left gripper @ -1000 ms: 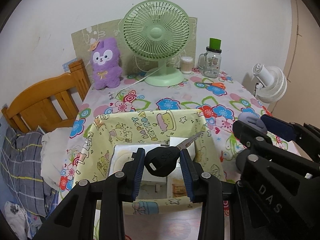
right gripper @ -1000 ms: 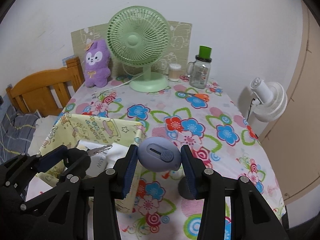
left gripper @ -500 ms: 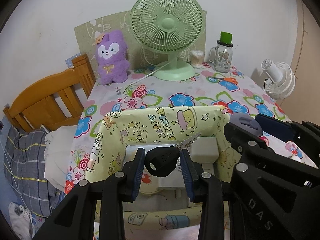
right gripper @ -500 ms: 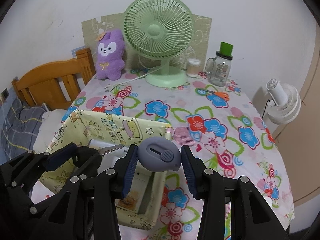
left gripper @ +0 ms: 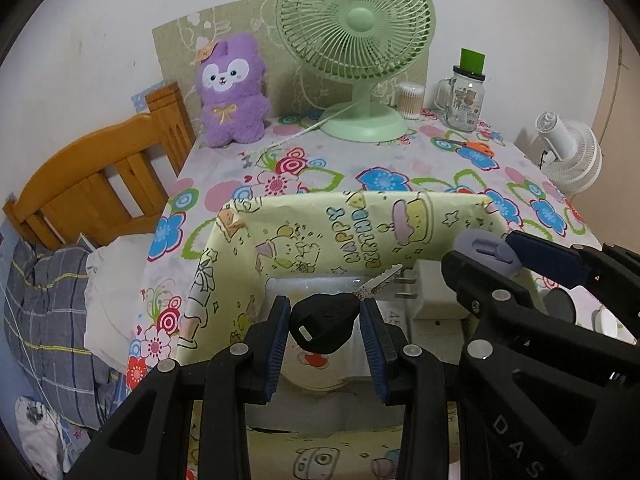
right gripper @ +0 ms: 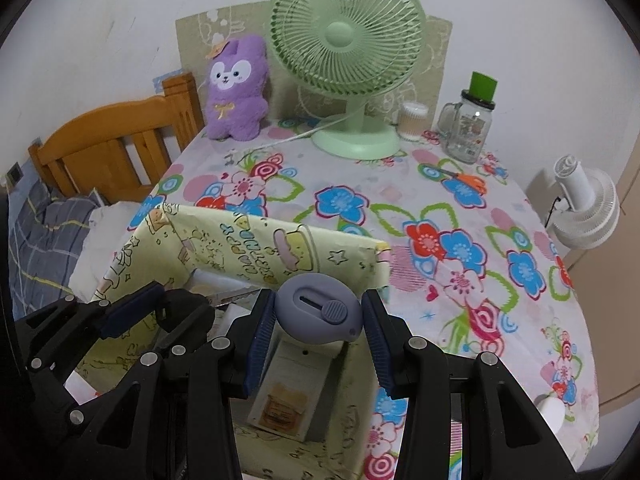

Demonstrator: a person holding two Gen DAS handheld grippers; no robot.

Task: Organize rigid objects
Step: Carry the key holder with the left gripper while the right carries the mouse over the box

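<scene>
Over the yellow box (left gripper: 352,240), nearest the cameras, both grippers hang side by side with their fingers above its open top. Left gripper (left gripper: 325,326) has its fingers pinching the black head of a key (left gripper: 323,323), whose metal blade slants up and right toward the box's far wall. Right gripper (right gripper: 319,314) has its fingers pinching a lilac oval gadget (right gripper: 319,310) with a slider on its upper face, held above the box's right-hand end. Inside the box, under both grippers, lie pale cartons (right gripper: 292,392) and a white plug adapter (left gripper: 436,280). Beyond the box's far wall the flowered surface (right gripper: 460,240) stretches back. Farther behind the box stand a purple plush (left gripper: 234,92), a green fan (left gripper: 356,40), a cotton-swab tub (left gripper: 411,100) and a glass mug with a green lid (left gripper: 464,96).
</scene>
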